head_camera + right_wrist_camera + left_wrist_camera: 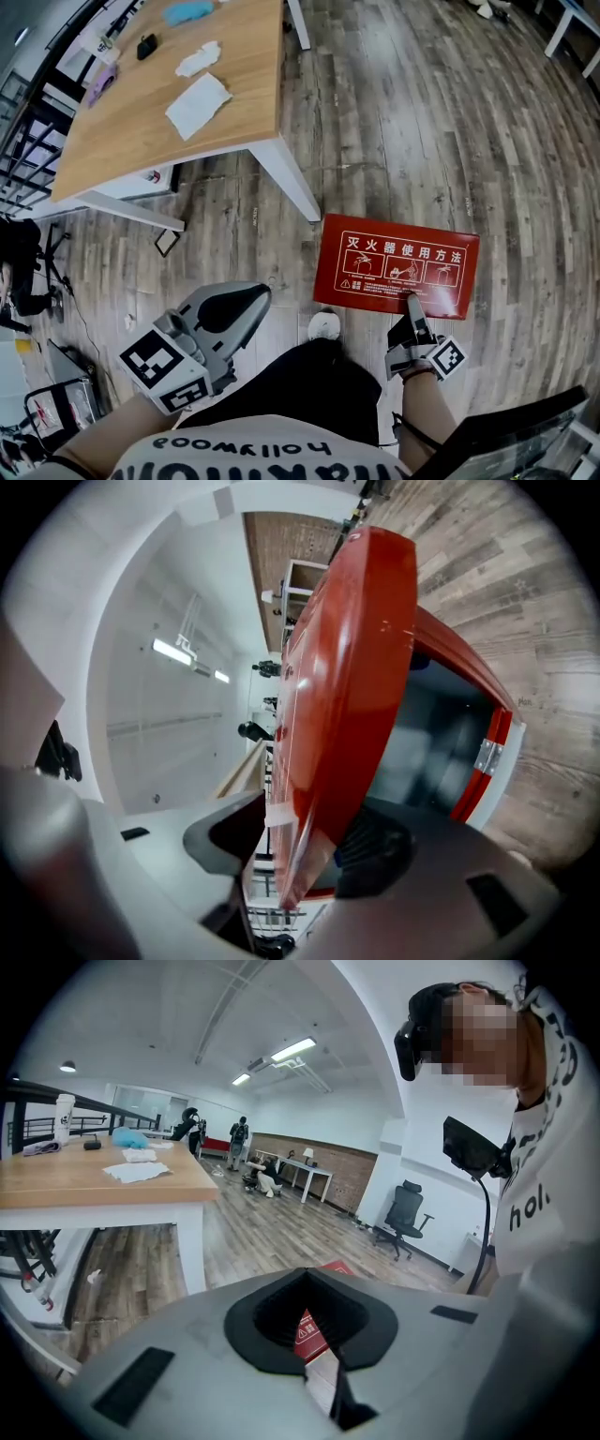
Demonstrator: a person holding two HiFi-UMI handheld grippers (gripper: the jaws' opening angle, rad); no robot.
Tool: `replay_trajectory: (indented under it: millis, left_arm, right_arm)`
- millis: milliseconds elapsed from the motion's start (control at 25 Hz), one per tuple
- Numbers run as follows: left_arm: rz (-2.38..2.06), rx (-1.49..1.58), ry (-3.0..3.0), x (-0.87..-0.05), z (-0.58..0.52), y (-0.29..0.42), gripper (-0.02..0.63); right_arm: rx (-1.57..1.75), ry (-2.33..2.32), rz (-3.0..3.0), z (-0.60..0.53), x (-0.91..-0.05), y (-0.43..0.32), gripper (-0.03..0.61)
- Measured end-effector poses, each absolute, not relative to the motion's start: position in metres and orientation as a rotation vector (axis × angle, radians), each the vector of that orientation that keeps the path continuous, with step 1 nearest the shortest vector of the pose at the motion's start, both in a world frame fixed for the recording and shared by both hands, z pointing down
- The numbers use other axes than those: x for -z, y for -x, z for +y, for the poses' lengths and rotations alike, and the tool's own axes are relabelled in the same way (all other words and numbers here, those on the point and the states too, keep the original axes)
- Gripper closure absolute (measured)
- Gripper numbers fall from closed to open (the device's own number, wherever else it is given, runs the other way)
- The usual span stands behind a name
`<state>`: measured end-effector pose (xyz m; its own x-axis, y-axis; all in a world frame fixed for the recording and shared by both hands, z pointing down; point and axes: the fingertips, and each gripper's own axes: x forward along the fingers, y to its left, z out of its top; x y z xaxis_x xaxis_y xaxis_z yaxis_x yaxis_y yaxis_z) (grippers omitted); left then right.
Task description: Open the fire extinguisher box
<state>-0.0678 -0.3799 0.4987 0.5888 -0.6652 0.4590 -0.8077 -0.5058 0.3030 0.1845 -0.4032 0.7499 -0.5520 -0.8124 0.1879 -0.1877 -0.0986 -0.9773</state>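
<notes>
The red fire extinguisher box lies flat on the wood floor, its lid printed with white instructions. My right gripper is at the lid's near edge and is shut on it. In the right gripper view the red lid stands raised between the jaws of my right gripper, with the dark inside of the box and a hinge showing behind it. My left gripper hangs above the floor left of the box, shut and holding nothing. A bit of the box shows through the left gripper.
A wooden table with white legs stands just beyond and left of the box, with papers on it. My white shoe is beside the box. A black office chair and distant people are across the room.
</notes>
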Motion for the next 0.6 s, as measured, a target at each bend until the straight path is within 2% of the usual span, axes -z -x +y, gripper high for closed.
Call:
replay_trajectory:
  millis: [40, 120, 600]
  left_arm:
    - [-1.173, -0.385, -2.332, -0.497, -0.380, 0.068, 0.607]
    - [-1.171, -0.378, -2.333, -0.492, -0.379, 0.068, 0.607]
    - [-1.161, -0.227, -2.323, -0.444, -0.402, 0.068, 0.607]
  right_arm:
    - [1.681, 1.075, 1.668, -0.403, -0.745, -0.185, 0.363]
    - [1.657, 1.050, 1.633, -0.402, -0.731, -0.186, 0.453]
    - [1.646, 1.012, 1.574, -0.441, -0.637, -0.183, 0.506]
